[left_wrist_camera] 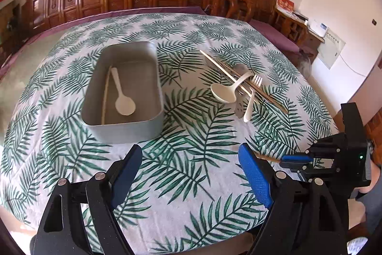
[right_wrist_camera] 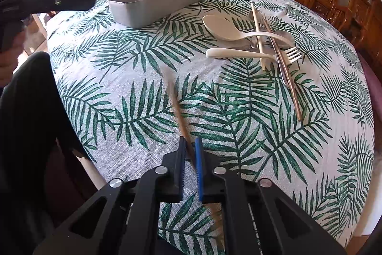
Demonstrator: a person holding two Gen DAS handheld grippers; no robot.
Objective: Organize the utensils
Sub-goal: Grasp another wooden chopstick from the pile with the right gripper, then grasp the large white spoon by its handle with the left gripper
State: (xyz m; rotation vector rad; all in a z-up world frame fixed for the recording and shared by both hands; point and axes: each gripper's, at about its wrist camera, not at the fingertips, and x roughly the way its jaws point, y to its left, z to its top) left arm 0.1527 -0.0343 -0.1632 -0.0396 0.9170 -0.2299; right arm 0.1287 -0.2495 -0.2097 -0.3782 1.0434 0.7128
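Your right gripper [right_wrist_camera: 190, 147] has its jaws clamped on a wooden chopstick [right_wrist_camera: 177, 109] above the leaf-print bench [right_wrist_camera: 133, 78], while your left gripper [left_wrist_camera: 191, 171] hangs with jaws wide apart and nothing between them. The grey box [left_wrist_camera: 152, 126] holds a white spoon [left_wrist_camera: 123, 97] and a pale chopstick [left_wrist_camera: 105, 97]; the remaining utensils [left_wrist_camera: 241, 87] lie piled beside it.

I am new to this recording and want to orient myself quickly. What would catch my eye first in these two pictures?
The right gripper, low in its own view, is shut on a thin wooden chopstick above the palm-leaf tablecloth. Beyond it lies a tangled pile of utensils, with a cream spoon and a white fork. At the left of the left wrist view, a grey box already holds a cream spoon and a pale stick.
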